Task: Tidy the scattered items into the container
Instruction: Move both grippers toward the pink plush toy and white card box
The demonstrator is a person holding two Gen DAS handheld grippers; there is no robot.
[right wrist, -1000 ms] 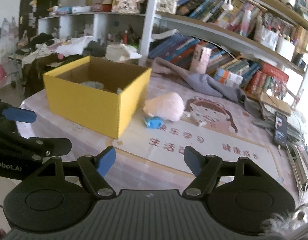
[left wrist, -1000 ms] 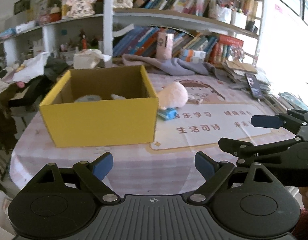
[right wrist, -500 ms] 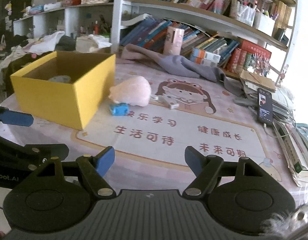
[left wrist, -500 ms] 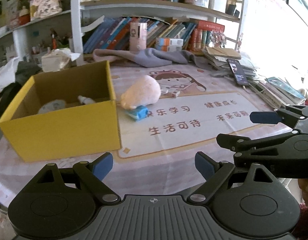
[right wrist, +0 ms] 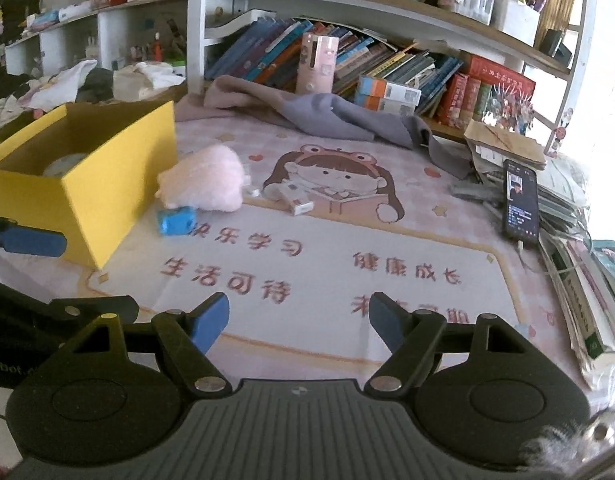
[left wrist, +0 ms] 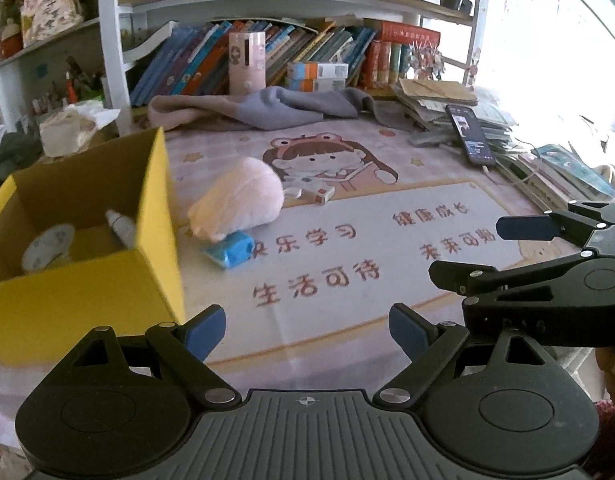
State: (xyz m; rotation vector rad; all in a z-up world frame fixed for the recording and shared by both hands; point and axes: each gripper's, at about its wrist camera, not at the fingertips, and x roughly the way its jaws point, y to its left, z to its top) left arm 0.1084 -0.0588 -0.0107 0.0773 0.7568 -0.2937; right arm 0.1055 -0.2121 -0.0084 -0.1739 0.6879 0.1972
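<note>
Both tongs stand wide open and empty above the near edge of the desk (left wrist: 387, 336), tilted down toward it. The left tongs (left wrist: 306, 330) sit nearer the yellow box (left wrist: 87, 292); the right tongs (right wrist: 299, 318) hang beside them on the far side from the box, with one blue pad (left wrist: 525, 228) showing in the left view.

The loose things lie ahead and left of both tongs, just beside the box's right wall. The pink plush (left wrist: 237, 200) lies on its side, its long axis slanting from near-left to far-right, close by that wall. The blue block (left wrist: 232, 251) lies just in front of the plush, touching or nearly touching it. A small white carton (right wrist: 296, 199) lies beyond, on the printed girl of the mat, with a tiny white piece (right wrist: 252, 191) between it and the plush. The box already holds a round tin (left wrist: 47, 246) and a small bottle (left wrist: 119, 229).

The left tongs look the nearer to the block and plush, so the reach probably falls to that hand: forward and slightly left. The block, lying closest, seems the easiest first pick, though the pads would need to straddle it without catching the plush.
</note>
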